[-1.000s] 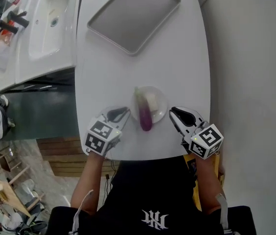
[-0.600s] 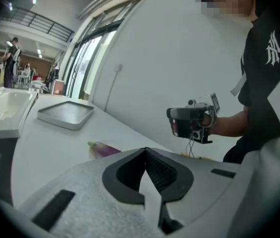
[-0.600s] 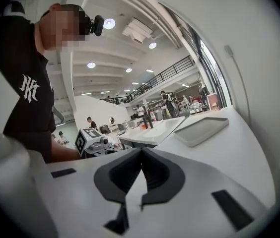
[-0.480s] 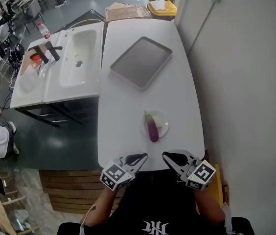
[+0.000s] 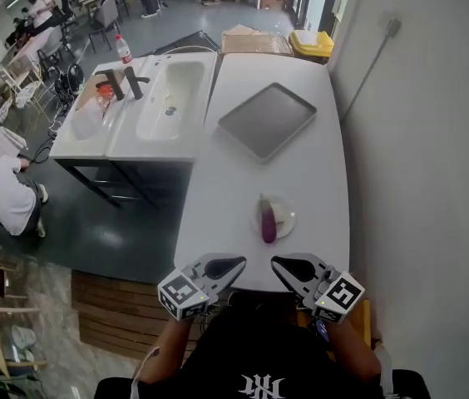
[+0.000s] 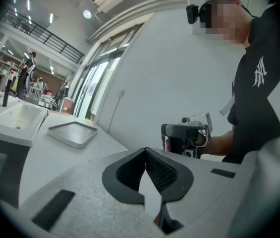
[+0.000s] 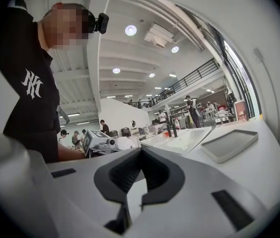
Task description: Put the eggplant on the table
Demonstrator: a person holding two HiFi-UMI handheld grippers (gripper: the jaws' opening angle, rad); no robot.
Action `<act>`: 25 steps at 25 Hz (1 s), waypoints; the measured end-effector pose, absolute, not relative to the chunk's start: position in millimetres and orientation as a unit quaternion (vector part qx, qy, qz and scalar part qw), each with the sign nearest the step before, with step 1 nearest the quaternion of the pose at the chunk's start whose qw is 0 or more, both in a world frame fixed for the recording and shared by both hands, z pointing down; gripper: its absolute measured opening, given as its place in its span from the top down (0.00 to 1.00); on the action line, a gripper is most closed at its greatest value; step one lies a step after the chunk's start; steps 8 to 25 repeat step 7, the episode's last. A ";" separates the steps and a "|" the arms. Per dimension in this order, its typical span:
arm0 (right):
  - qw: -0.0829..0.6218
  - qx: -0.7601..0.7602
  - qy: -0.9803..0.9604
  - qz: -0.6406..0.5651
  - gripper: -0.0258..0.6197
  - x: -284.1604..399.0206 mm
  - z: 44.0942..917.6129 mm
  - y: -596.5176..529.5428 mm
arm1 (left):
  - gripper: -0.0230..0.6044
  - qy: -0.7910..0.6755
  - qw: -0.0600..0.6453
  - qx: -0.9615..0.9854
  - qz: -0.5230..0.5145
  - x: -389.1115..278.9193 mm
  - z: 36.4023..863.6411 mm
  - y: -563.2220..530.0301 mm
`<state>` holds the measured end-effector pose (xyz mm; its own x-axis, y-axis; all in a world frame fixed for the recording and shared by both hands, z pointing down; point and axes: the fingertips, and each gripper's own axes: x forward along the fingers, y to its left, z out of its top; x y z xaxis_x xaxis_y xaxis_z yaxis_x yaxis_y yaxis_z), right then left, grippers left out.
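A purple eggplant point(image 5: 268, 222) lies on a small clear plate point(image 5: 283, 214) on the white table point(image 5: 301, 165), near its front edge. My left gripper point(image 5: 236, 263) and right gripper point(image 5: 278, 263) are both raised close to my chest, in front of the table edge, pointing at each other. Both are shut with nothing between the pads. In the left gripper view, my left gripper point(image 6: 145, 155) faces the other gripper point(image 6: 186, 138). The right gripper view shows my right gripper point(image 7: 141, 155) facing the left one point(image 7: 98, 141). The eggplant is hidden in both gripper views.
A grey tray point(image 5: 267, 120) sits further back on the table; it also shows as the tray point(image 6: 72, 133) and the tray point(image 7: 229, 144). A white sink unit point(image 5: 139, 106) stands to the left. People point(image 5: 3, 191) are on the floor at left. A wall point(image 5: 426, 181) runs along the right.
Both grippers have shut, pulled back from beside the plate and risen toward my chest, turning to face each other. The head view has lifted, showing more of the room.
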<state>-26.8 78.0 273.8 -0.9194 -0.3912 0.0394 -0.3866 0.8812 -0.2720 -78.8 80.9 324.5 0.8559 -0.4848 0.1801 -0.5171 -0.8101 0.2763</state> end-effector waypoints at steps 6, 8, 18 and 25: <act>0.031 -0.217 0.962 -0.161 0.96 51.8 269.4 104.1 | 0.95 -0.184 0.244 0.952 0.000 1.2 298.6 119.0; 0.033 -0.220 0.961 -0.165 0.96 66.9 266.0 105.7 | 0.95 -0.170 0.249 0.953 -0.009 17.4 287.5 123.4; 0.033 -0.220 0.961 -0.165 0.96 66.9 266.0 105.7 | 0.95 -0.170 0.249 0.953 -0.009 17.4 287.5 123.4; 0.033 -0.220 0.961 -0.165 0.96 66.9 266.0 105.7 | 0.95 -0.170 0.249 0.953 -0.009 17.4 287.5 123.4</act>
